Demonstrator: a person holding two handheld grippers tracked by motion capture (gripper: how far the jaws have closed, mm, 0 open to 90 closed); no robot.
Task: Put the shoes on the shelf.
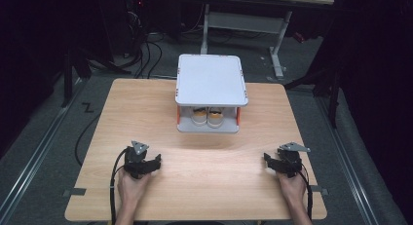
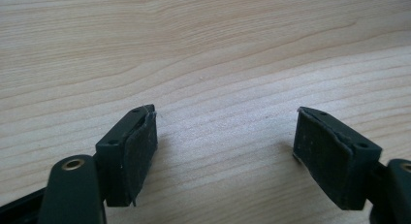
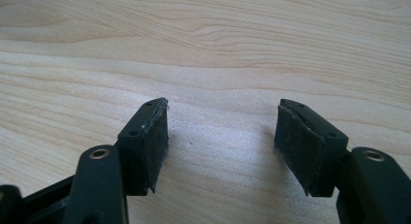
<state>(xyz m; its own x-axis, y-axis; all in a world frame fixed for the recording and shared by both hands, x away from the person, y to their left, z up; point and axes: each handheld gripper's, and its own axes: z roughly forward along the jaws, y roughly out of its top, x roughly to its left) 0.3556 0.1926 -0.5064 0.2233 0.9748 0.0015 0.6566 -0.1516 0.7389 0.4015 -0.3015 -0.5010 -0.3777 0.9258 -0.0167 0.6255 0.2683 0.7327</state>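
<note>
A small white two-level rack (image 1: 210, 79) stands at the far middle of the wooden table (image 1: 146, 113). On its lower shelf sits a pair of white and orange shoes (image 1: 207, 117). My left gripper (image 1: 155, 162) rests low on the table near the front left, held by a hand. The right gripper (image 1: 269, 160) rests near the front right. In the left gripper view the left gripper (image 2: 225, 132) is open over bare wood, with nothing between its jaws. The right gripper (image 3: 222, 124) in the right gripper view is open the same way over bare wood.
Bare tabletop lies between the two grippers and the rack. Beyond the table stands another desk frame (image 1: 243, 20) with cables (image 1: 146, 54) on the floor. A metal rail (image 1: 44, 147) runs along the floor at the left.
</note>
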